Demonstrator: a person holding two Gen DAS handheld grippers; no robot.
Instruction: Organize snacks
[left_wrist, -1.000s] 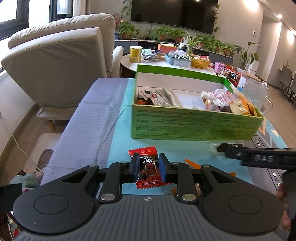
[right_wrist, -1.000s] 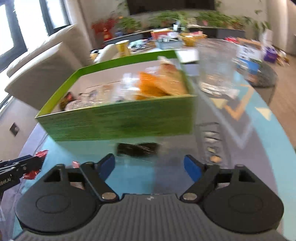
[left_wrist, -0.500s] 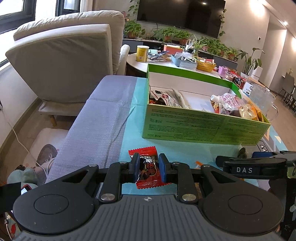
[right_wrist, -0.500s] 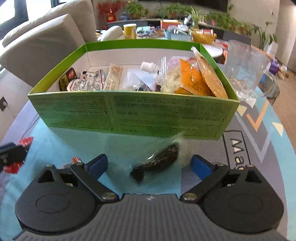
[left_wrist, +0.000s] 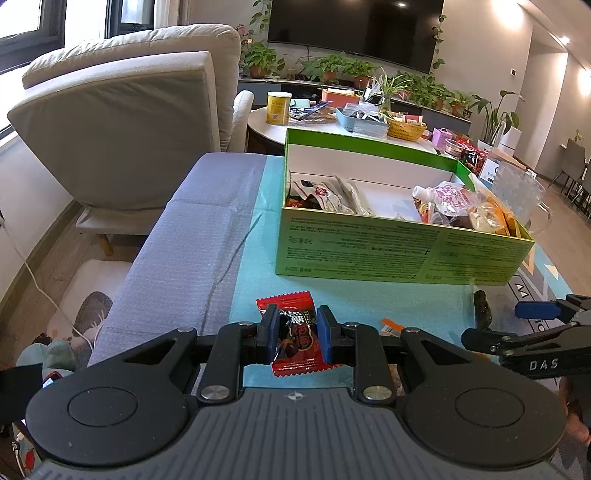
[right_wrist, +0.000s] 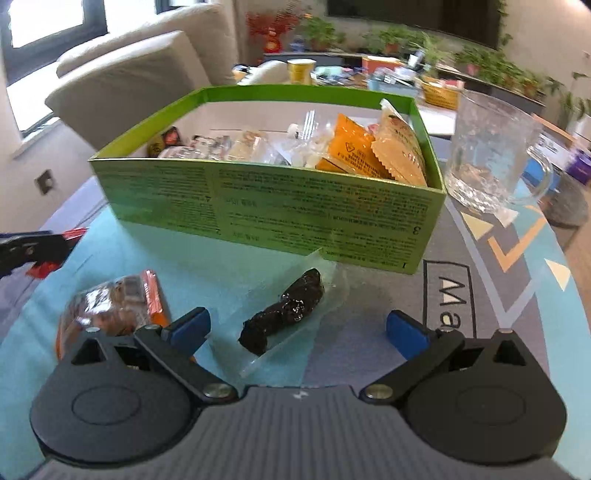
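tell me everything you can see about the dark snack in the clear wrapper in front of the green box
The dark snack is a lumpy, glossy black-brown piece sealed in a clear plastic wrapper whose flat ends reach past it. It lies diagonally on the teal mat, just in front of the green box; whether the wrapper's far end touches the box is unclear. It sits between the wide-open fingers of the right gripper, whose blue pads stand clear of it.

"DAS" reads in white on the right gripper (left_wrist: 532, 343) arm, the green box (right_wrist: 332, 218) wall carries upside-down fine print too small to read with digits 3 and 1, and the mat (right_wrist: 480, 280) shows inverted letters "Ma".
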